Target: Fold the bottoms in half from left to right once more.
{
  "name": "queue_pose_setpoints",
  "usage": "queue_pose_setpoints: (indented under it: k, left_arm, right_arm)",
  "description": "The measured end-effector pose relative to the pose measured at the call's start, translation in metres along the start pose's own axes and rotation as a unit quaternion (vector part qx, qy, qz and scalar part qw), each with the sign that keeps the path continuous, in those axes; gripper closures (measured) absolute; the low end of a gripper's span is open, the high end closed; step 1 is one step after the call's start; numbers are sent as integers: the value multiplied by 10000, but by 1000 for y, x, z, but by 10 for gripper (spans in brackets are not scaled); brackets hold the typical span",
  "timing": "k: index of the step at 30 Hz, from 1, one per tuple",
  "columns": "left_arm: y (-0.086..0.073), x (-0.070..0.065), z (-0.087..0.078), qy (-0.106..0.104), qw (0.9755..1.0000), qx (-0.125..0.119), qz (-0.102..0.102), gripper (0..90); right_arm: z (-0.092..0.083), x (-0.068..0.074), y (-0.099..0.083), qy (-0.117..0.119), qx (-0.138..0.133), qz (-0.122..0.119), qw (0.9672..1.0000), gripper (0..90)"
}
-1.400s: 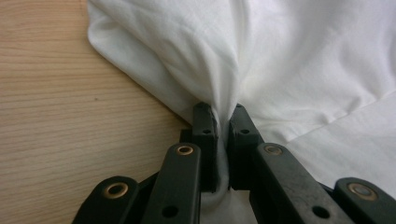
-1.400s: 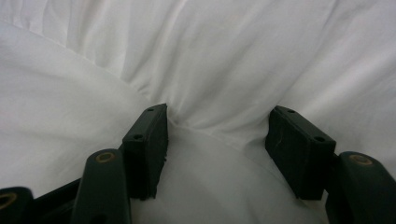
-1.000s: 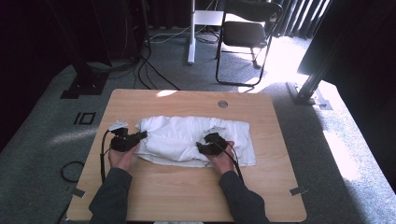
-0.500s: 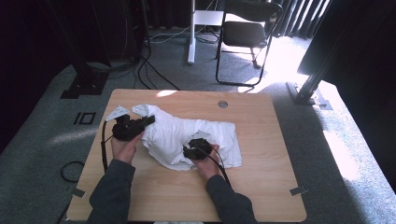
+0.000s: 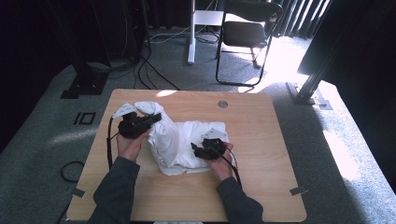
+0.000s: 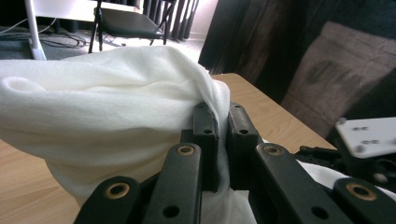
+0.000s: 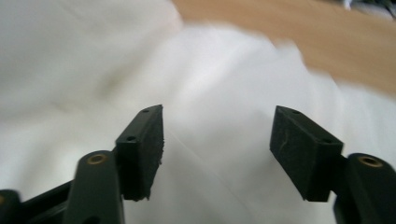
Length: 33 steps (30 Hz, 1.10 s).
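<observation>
Folding: the work in hand appeared to be folding a white cloth [image 5: 180, 142] on the wooden table [image 5: 261, 182]; the step judged under way was carrying the left end over toward the right.
Cloth position: it lay bunched near the middle of the table, left end raised off the wood, right part still resting flat.
Left gripper [image 5: 154, 119]: clamped shut on a gathered edge of the cloth; in the left gripper view the fabric was pinched between the two pads [image 6: 205, 135] and draped over to the left.
Right gripper [image 5: 195, 150]: jaws apart, having just been opening; the right gripper view showed cloth lying beneath and beyond the pads [image 7: 144, 140], none pressed between them, so nothing was held.
Right gripper placement: it sat at the near right part of the cloth, resting on or just above it; contact could not be told.
Technique, lift: keeping the left pinch firm and the edge high enough to clear the lower layer should have prevented dragging and wrinkles.
Technique, anchor: the right gripper likely needed to re-grip or press the near right edge before the fold was laid.
Risk: a bunched pinch could have released unevenly and left a skewed fold.
</observation>
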<state>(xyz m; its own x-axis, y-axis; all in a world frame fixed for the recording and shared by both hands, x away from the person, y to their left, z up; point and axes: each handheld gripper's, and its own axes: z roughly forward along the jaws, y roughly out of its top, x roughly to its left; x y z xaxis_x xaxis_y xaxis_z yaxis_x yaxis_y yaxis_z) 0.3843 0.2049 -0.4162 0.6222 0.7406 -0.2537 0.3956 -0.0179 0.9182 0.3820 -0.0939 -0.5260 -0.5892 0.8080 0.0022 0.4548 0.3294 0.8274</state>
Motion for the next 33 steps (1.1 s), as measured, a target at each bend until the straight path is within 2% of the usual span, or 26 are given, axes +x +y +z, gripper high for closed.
queue_pose_setpoints:
  k: [1, 2, 4, 8, 9, 11, 12, 13, 14, 15, 16, 17, 18, 19, 20, 21, 22, 23, 24, 26, 27, 28, 29, 30, 31, 33]
  left_arm:
    - [0, -1, 1, -17, 10000, -7, -2, 861]
    - [0, -3, 3, -53, 10000, -5, 9, 861]
    - [1, -7, 9, -99, 9999, 15, 39, 861]
    - [3, -16, 21, -201, 9997, 110, 123, 861]
    - [3, -22, 29, -258, 9993, 170, 190, 860]
    - [2, -27, 38, -307, 9989, 249, 234, 860]
    - [0, -30, 43, -313, 9988, 287, 252, 860]
    - [0, -30, 43, -313, 9988, 287, 252, 860]
    - [-4, -34, 53, -359, 9980, 432, 296, 860]
    - [-4, -34, 53, -359, 9980, 432, 296, 860]
    - [-9, -38, 62, -392, 9970, 562, 362, 860]
    - [-9, -38, 62, -392, 9970, 562, 362, 860]
    - [-13, -43, 70, -422, 9961, 658, 401, 859]
    - [-13, -43, 70, -422, 9961, 658, 401, 859]
    - [-15, -45, 74, -434, 9957, 703, 422, 859]
    - [-18, -48, 78, -454, 9952, 738, 451, 859]
    - [-24, -53, 88, -499, 9937, 846, 537, 859]
    - [-24, -53, 88, -499, 9937, 846, 537, 859]
    - [-33, -58, 100, -545, 9918, 998, 579, 859]
    - [-43, -62, 112, -581, 9896, 1149, 636, 859]
    - [-43, -62, 112, -581, 9896, 1149, 636, 858]
    - [-43, -62, 112, -581, 9896, 1149, 636, 858]
    - [-55, -66, 125, -630, 9867, 1319, 711, 858]
    - [-60, -67, 130, -650, 9848, 1414, 769, 857]
    - [-66, -67, 135, -681, 9827, 1524, 807, 855]
    - [-74, -67, 142, -641, 9801, 1688, 829, 849]
  right_arm:
    - [3, -5, -8, -77, 160, 30, 9998, 329]
    - [7, -9, -14, -15, 285, 104, 9995, 329]
    - [14, -8, -23, 82, 336, 229, 9991, 342]
    - [23, -1, -26, 82, 319, 269, 9991, 358]
    - [27, 5, -23, 179, 287, 328, 9989, 361]
    - [30, 11, -21, 249, 289, 243, 9990, 361]
    - [32, 14, -19, 398, 292, 212, 9986, 360]
    - [32, 14, -19, 398, 292, 212, 9986, 360]
    - [31, 17, -17, 713, 300, 212, 9968, 354]
    - [31, 17, -17, 713, 300, 212, 9968, 354]
    - [21, 13, -16, 865, 223, 269, 9956, 311]
    - [12, 9, -15, 874, 61, 293, 9957, 305]
    - [2, 3, -16, 800, -119, 293, 9963, 306]
    - [2, 3, -16, 800, -119, 293, 9963, 306]
    - [-8, -6, -16, 673, -260, 323, 9969, 310]
    - [-17, -17, -17, 531, -354, 397, 9972, 316]
    - [-31, -41, -20, 177, -402, 622, 9971, 330]
    - [-37, -53, -22, 26, -407, 720, 9966, 334]
    - [-41, -63, -23, -78, -429, 816, 9957, 337]
    - [-47, -79, -23, -276, -437, 945, 9942, 339]
    - [-47, -79, -23, -276, -437, 945, 9942, 339]
    - [-50, -84, -23, -323, -459, 988, 9935, 339]
    - [-50, -84, -23, -323, -459, 988, 9935, 339]
    - [-52, -93, -20, -415, -483, 1026, 9927, 339]
    - [-52, -95, -18, -422, -484, 1033, 9926, 338]
    - [-52, -96, -15, -381, -495, 1047, 9925, 335]
